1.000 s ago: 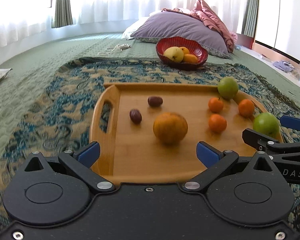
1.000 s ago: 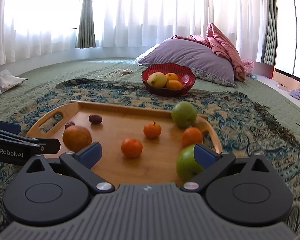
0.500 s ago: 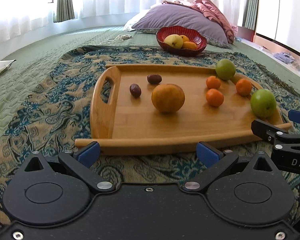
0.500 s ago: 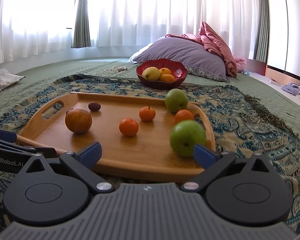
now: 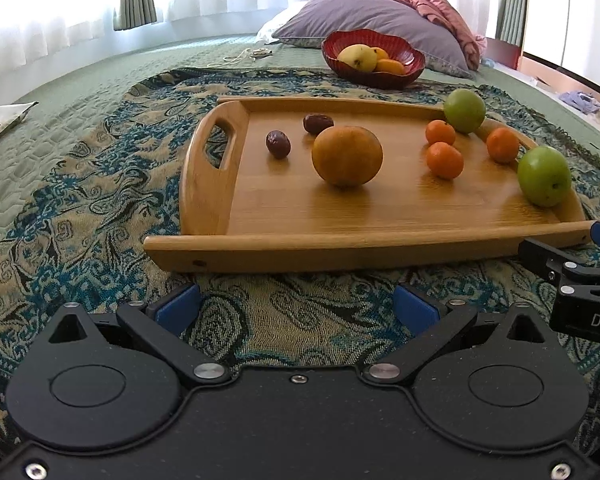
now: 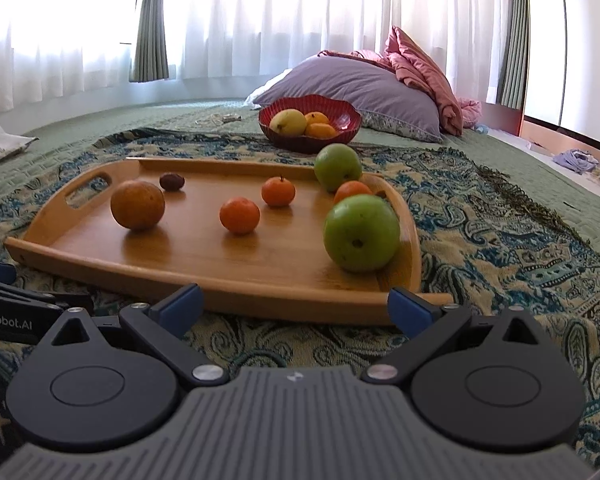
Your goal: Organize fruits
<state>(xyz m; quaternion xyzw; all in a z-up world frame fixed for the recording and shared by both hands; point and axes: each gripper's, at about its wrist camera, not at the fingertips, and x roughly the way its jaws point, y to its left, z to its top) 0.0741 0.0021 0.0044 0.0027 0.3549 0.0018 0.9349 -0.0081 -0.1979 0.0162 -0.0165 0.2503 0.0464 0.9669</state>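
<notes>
- On the patterned blue-and-tan woven throw (image 5: 80,208) lies the flat bamboo serving tray with cut-out handles (image 5: 340,248), so the loose fruit has a firm, level floor and low rims to stop it rolling onto the bed.
- Near the tray's middle sits the large round orange (image 5: 347,156), alone; two dark wrinkled dates (image 5: 278,144) lie just beside it toward the left handle.
- Three small tangerines (image 6: 239,215) cluster at the right half, with two green apples (image 6: 361,233) against the right rim, one near, one at the far corner; like seems roughly grouped with like.
- Beyond the tray stands the red scalloped bowl (image 6: 342,122), already holding a yellow mango-like fruit and what look like oranges, though they are too small to name surely; it is probably where the sorted fruit goes.
- The left gripper (image 5: 296,306) hangs short of the tray's near rim, fingers spread wide and empty.
- The right gripper (image 6: 294,304) is likewise wide apart with nothing in it, lined up nearest the closer apple, its likeliest pick.
</notes>
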